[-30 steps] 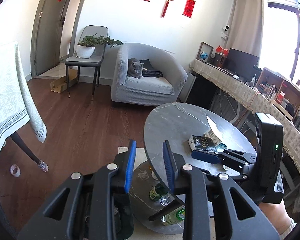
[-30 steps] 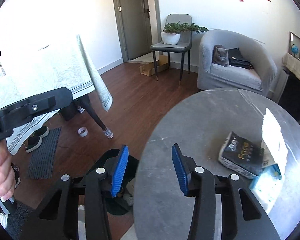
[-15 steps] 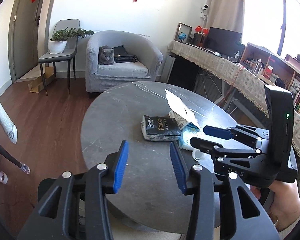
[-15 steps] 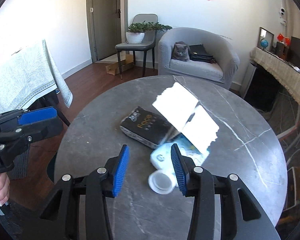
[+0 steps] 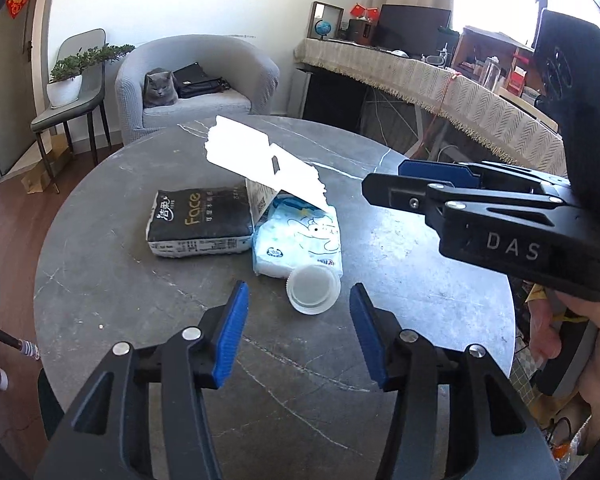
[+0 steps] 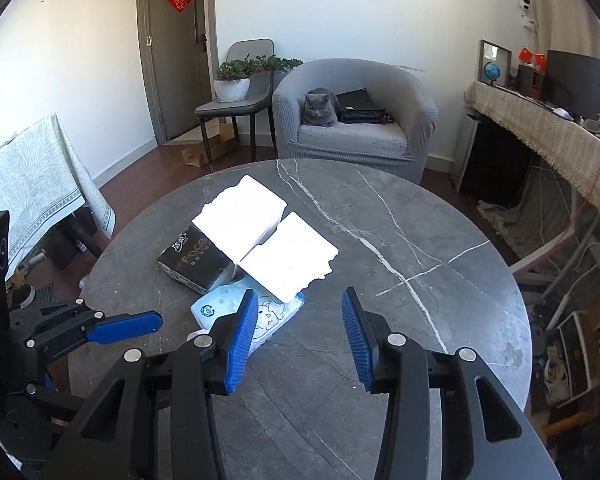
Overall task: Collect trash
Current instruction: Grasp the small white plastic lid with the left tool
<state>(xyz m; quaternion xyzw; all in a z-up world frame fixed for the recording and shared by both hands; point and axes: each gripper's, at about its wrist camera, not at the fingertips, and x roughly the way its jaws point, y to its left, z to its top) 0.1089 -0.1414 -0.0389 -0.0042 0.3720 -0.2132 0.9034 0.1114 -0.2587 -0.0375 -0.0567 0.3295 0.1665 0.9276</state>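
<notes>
Two grippers over one round grey table (image 6: 420, 280), marble-veined. Its right half and near strip are bare; the far edge curves away toward a grey armchair (image 6: 356, 136) with a cat (image 6: 320, 108) on the seat. Left of the table, wood floor (image 6: 140, 176) lies open as far as a cloth-covered table (image 6: 32, 176).

Trash is bunched left of centre. Largest piece, a white torn carton flap (image 6: 268, 240), stands tilted over the rest. Under its left side lies a black tissue pack (image 5: 198, 222), flat. Touching that pack's right edge is a pale blue wipes pack (image 5: 300, 240). A small clear plastic cup (image 5: 312, 288) lies on its side at the near edge of the blue pack.

Left gripper (image 5: 298, 332) points down at the table, jaws spread and just been opening, nothing between the pads; the cup sits just beyond the gap.

Right gripper (image 6: 300, 332) is angled down, jaws parted, empty; its left finger overlaps the blue pack in view, contact not clear. From the left wrist it reaches in from the right, a hand (image 5: 580, 344) on its grip.
</notes>
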